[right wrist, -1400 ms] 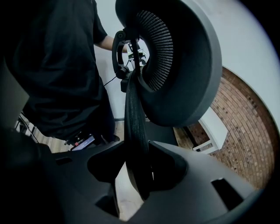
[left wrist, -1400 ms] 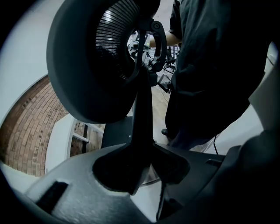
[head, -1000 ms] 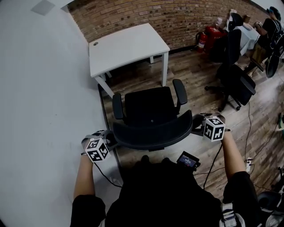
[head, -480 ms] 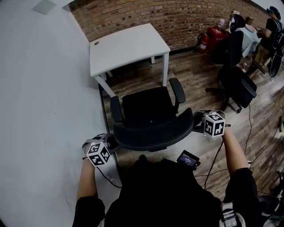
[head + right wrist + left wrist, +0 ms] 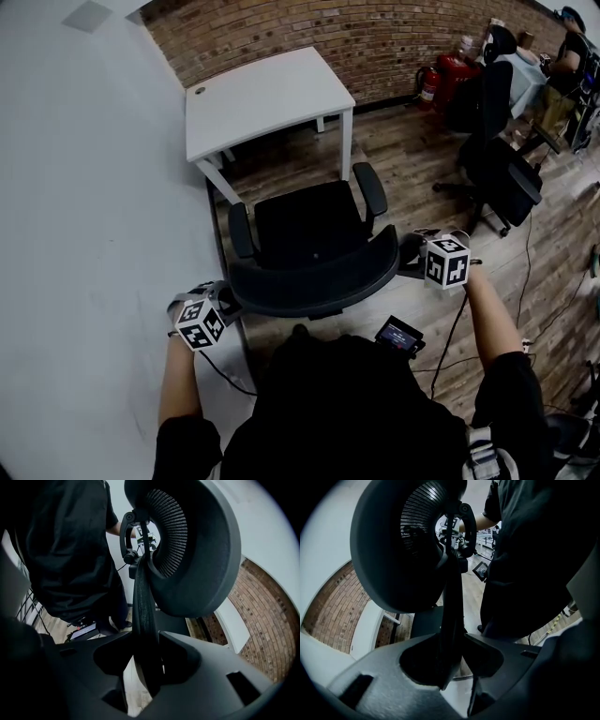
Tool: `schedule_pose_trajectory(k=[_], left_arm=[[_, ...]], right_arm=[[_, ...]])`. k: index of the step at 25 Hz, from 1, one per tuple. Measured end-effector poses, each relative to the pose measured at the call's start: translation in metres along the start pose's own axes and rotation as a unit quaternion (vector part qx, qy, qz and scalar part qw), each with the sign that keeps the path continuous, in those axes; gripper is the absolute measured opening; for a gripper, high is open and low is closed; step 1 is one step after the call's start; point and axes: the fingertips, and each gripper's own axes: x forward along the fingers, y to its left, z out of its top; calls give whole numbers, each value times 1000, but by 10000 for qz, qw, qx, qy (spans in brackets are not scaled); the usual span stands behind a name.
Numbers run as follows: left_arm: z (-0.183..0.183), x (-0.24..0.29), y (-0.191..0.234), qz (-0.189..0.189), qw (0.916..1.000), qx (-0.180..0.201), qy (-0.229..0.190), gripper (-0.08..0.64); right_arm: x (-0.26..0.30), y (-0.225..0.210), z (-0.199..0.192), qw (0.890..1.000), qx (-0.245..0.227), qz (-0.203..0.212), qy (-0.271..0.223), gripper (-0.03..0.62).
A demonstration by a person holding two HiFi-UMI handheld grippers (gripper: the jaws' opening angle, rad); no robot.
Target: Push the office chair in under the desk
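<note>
Head view, office chair (image 5: 311, 225), seat front pointing toward desk (image 5: 267, 98)

Underside of office chair (image 5: 309, 220) hidden.

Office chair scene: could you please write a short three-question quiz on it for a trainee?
1. True or false: the office chair already stands under the white desk.
2. Which part of the chair do the left gripper and the right gripper clamp? A) armrests B) backrest rim C) wheels
3. Fill in: the wall behind the desk is made of ____.
Key: 1 false; 2 B; 3 brick.
</note>
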Motion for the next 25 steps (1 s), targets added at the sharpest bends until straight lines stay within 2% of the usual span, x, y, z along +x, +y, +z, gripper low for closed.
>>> schedule_pose_trajectory(k=[17,25], left_arm=[[-14,0,17,-70,9999,-82,-89,149],[-23,5,51,-55,10000,-49,-32,149]], right_arm=[[13,-20,9,9999,-73,-46,-58,158],[22,-48,9,10000,8,-86,-27,158]])
